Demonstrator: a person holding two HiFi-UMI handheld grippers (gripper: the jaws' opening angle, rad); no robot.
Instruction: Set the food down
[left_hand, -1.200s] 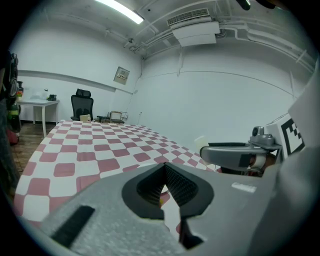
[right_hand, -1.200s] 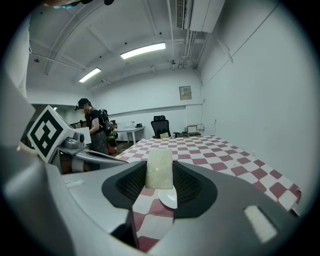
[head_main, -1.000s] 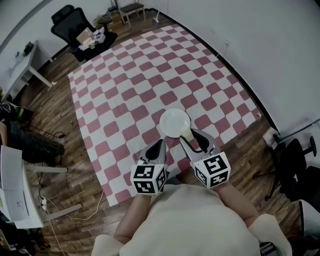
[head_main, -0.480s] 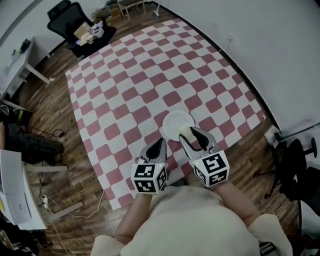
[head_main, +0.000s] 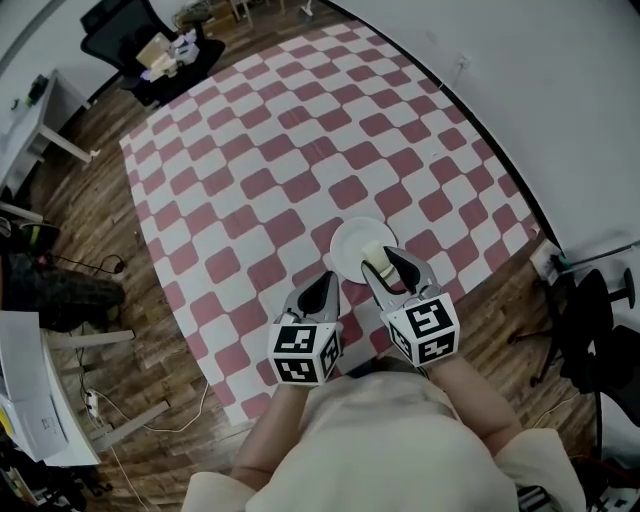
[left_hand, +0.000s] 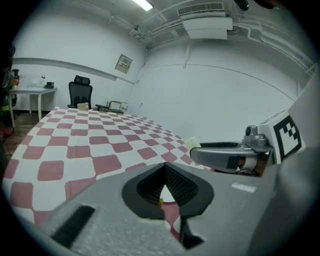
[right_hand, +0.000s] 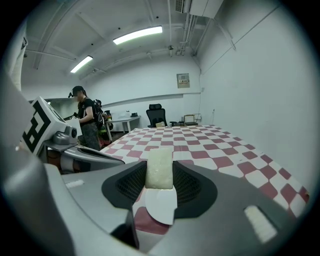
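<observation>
Over the near rim of the white plate (head_main: 350, 240), on the checkered mat (head_main: 250, 150): right gripper (head_main: 385, 262) clamped on an upright pale food block (right_hand: 159, 168). Left gripper (head_main: 322, 290) just beside it, jaws pressed together, empty.

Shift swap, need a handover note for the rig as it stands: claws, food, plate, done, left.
Right claw: shut on the pale food block, holding it upright over the near edge of the white plate.
Left claw: shut, empty, beside the right one at the plate's near rim.
The plate lies on the checkered cloth on the floor.
Done: the food is gripped and at the plate.
Left: lower the block onto the plate, open the right claw, back off.
</observation>
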